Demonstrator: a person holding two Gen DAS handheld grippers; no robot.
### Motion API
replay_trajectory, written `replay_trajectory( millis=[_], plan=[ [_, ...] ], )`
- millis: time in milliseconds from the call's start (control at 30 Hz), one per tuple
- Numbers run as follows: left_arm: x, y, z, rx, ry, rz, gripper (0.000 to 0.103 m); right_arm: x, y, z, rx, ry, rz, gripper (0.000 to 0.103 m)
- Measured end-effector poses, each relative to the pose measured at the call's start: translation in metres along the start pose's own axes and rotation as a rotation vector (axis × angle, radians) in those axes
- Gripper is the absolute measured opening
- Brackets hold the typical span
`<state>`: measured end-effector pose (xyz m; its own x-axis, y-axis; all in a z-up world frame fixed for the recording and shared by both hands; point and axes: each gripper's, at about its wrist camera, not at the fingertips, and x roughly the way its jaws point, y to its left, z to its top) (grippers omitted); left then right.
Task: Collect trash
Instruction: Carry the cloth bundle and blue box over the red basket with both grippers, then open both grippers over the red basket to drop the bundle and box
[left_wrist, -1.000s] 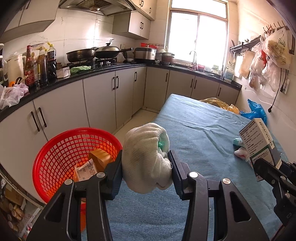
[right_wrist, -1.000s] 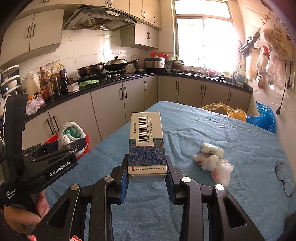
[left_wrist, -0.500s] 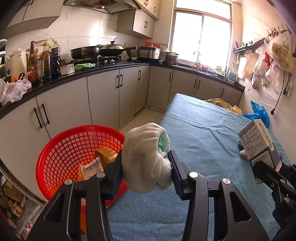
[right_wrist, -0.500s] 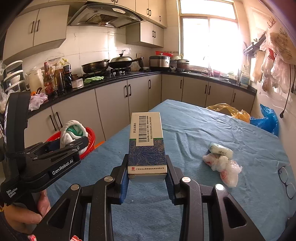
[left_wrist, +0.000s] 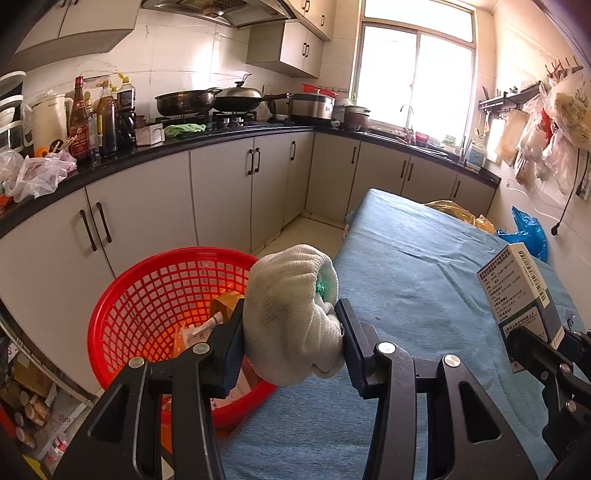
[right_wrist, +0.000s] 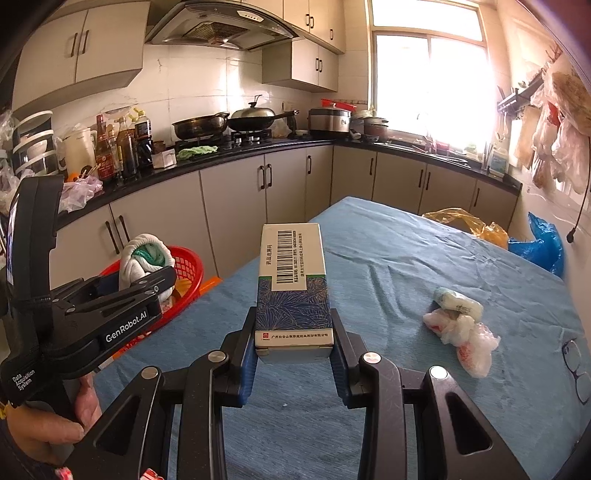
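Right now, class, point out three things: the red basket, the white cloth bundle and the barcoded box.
red basket (left_wrist: 155, 295), left wrist view, inner mesh wall.
white cloth bundle (left_wrist: 288, 310), left wrist view, knitted side.
barcoded box (right_wrist: 293, 295), right wrist view, patterned top face.

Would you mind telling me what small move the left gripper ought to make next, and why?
Probably shift the left gripper a little further left, over the red basket, then open its jaws. It is clamped on the white cloth bundle, which hangs at the basket's near rim beside the blue-covered table; released here, it might catch the rim or land on the table.
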<state>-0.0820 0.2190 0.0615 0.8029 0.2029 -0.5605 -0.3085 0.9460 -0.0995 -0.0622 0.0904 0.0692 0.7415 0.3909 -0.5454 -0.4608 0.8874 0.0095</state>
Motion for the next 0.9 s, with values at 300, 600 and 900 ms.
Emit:
replay_trajectory(
  millis=[300,600,900],
  plan=[
    [0.001,0.032,0.005,-0.051,0.025,0.015,0.045,0.017,0.022,0.016,-0.008,0.027,0.079,0.037],
    [0.004,0.102,0.011,-0.132,0.050,0.077,0.045,0.037,0.066,0.040,-0.062,0.040,0.178,0.037],
    [0.026,0.132,0.005,-0.160,0.118,0.091,0.050,0.083,0.109,0.061,-0.078,0.109,0.285,0.037]
  ],
)
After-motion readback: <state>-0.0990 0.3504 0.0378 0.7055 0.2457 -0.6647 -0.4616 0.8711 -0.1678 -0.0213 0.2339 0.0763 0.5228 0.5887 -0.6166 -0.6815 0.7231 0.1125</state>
